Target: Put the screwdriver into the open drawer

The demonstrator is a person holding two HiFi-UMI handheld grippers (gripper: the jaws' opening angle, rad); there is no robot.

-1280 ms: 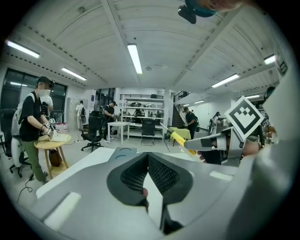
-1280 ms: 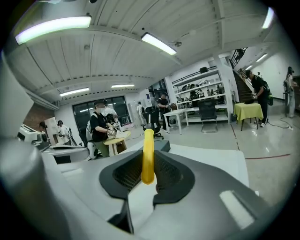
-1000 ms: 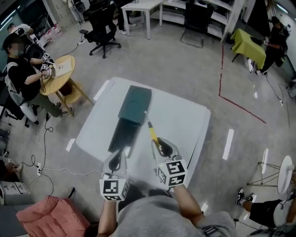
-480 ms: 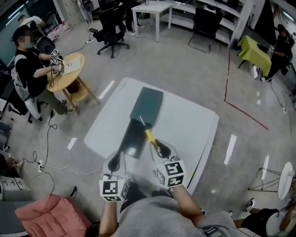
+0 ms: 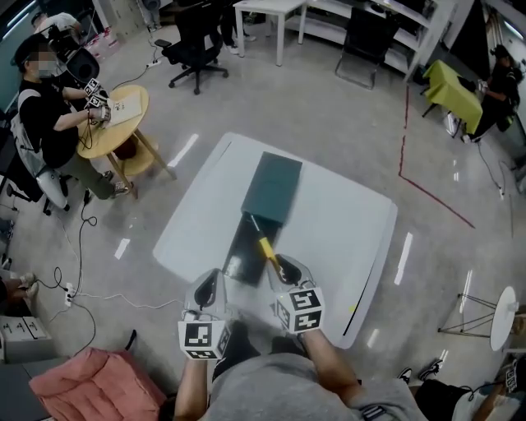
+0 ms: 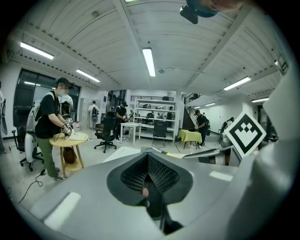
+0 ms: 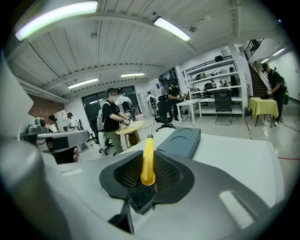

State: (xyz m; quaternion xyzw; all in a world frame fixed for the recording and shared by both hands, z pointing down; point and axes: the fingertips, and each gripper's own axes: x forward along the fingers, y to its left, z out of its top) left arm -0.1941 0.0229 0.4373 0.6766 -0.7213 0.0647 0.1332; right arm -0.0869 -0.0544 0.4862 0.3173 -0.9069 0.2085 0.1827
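A dark green cabinet (image 5: 274, 186) lies on the white table (image 5: 345, 222), its open drawer (image 5: 244, 251) pulled out toward me. My right gripper (image 5: 281, 265) is shut on the yellow handle of the screwdriver (image 5: 265, 245), whose metal shaft points forward over the drawer's right edge. In the right gripper view the handle (image 7: 148, 159) sticks up between the dark pads of the right gripper (image 7: 149, 177), with the cabinet (image 7: 180, 139) beyond. My left gripper (image 5: 210, 284) hangs at the drawer's near left corner. Its pads (image 6: 161, 174) meet with nothing between them.
A person sits at a round wooden table (image 5: 111, 123) far left. An office chair (image 5: 193, 41) and a white desk (image 5: 271, 10) stand beyond the table. Red tape (image 5: 431, 191) marks the floor at right. A pink cushion (image 5: 90, 382) lies near my left.
Both grippers have moved forward and left toward the drawer. The screwdriver, earlier over bare table right of the drawer, now reaches over the drawer's right edge.
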